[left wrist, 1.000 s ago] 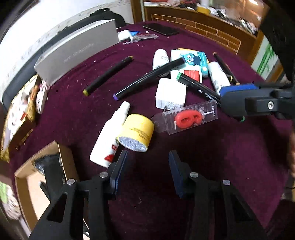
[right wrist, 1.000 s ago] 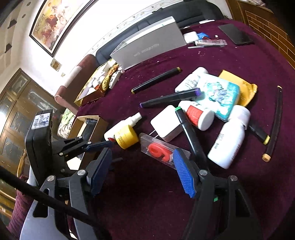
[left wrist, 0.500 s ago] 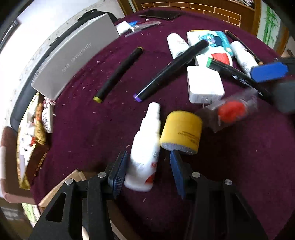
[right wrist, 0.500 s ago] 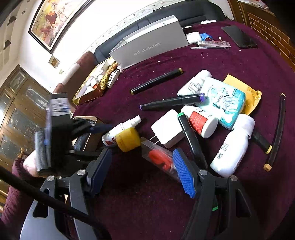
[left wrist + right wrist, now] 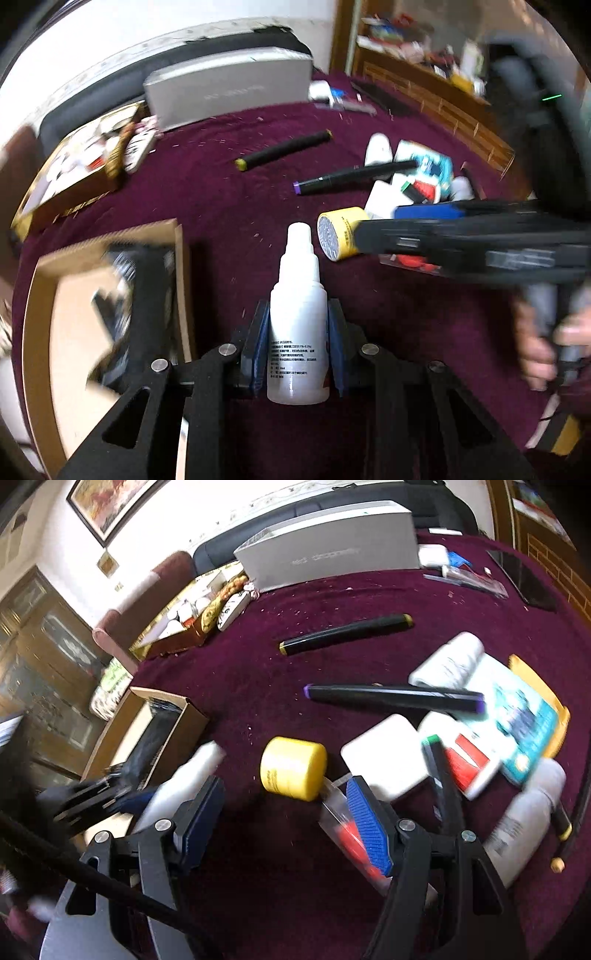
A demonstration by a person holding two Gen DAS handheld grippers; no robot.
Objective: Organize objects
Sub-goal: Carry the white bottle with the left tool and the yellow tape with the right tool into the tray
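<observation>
The left gripper pinches a white spray bottle. Its jaws have just been closing, and now the blue pads press on both sides of the bottle. The bottle's cap points away from the camera, over the dark red table cloth.

To the left of the bottle sits an open cardboard box with something black inside. It is too blurry to tell what that is.

Just past the bottle's cap lies a yellow jar on its side. The right gripper reaches in from the right, close to the jar, and a hand holds its grip.

In the right wrist view, the right gripper is spread wide with nothing pressed between its pads. The yellow jar lies just ahead, between the two jaws. A clear case with a red thing inside lies partly under the right jaw. The white spray bottle shows at the left, beside the box.

A bit farther is a white square block. Next to it lie a green-tipped marker, a white bottle with a red label and another white bottle.

Farther still, a black marker with purple ends lies across a blue packet. Past that is a black marker with yellow ends, alone on the cloth.

At the far edge stands a long grey box.
</observation>
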